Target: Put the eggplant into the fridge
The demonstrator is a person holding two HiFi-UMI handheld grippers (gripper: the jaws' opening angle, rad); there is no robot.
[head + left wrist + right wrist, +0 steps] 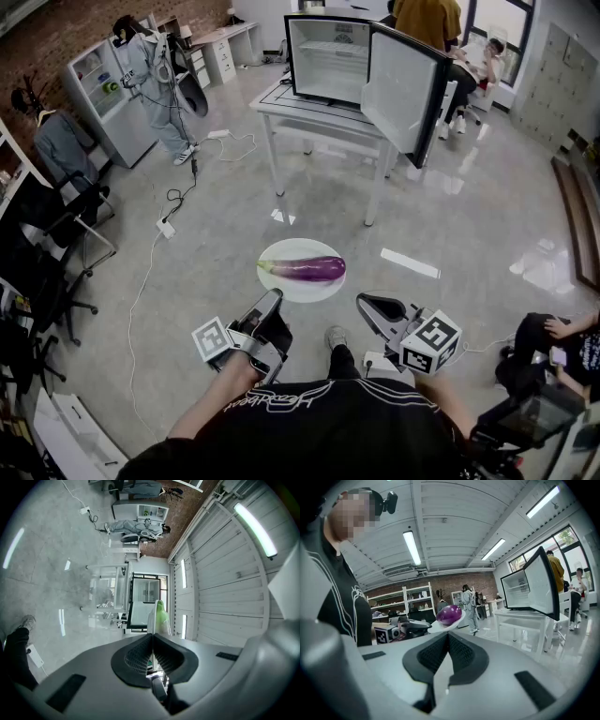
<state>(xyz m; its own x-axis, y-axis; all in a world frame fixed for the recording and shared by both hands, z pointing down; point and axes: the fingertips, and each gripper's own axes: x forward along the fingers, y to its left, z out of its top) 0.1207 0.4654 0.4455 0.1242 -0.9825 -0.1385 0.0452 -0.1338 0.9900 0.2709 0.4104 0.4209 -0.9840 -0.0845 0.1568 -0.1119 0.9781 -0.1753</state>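
Two grippers raised, both with jaws pressed together. Left gripper [275,296] clenched on the near rim of a white plate [281,251], held up clear of the floor. Purple eggplant [309,269] lying lengthwise across that plate, green stem toward the plate's left side. Right gripper [362,301] just right of the plate, not touching it, with nothing between its closed jaws. Well beyond the plate, fridge [323,56] standing on a white table [309,111], door [403,89] swung wide open, out past the plate's right side.
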